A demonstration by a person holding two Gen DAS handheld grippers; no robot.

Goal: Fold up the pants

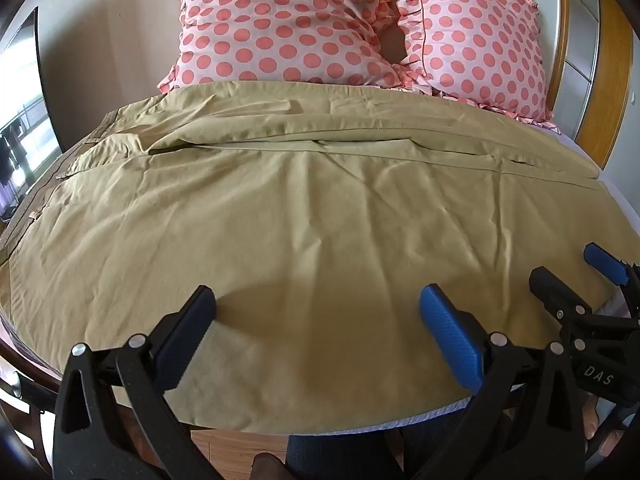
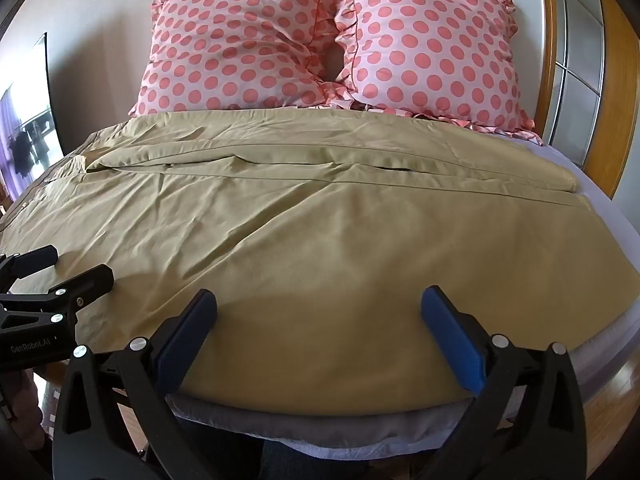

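Large khaki pants (image 1: 304,216) lie spread flat across the bed, waistband at the left, legs running to the right; they also fill the right wrist view (image 2: 320,232). My left gripper (image 1: 318,300) is open and empty, hovering over the near leg close to the bed's front edge. My right gripper (image 2: 319,300) is open and empty over the same near edge, further right. The right gripper shows at the right of the left wrist view (image 1: 568,268); the left gripper shows at the left of the right wrist view (image 2: 76,266).
Two pink polka-dot pillows (image 1: 280,24) (image 2: 432,48) stand at the head of the bed. A white sheet (image 2: 600,200) shows at the right. A wooden door frame (image 2: 616,120) is at the far right. Wood floor (image 1: 236,446) lies below the front edge.
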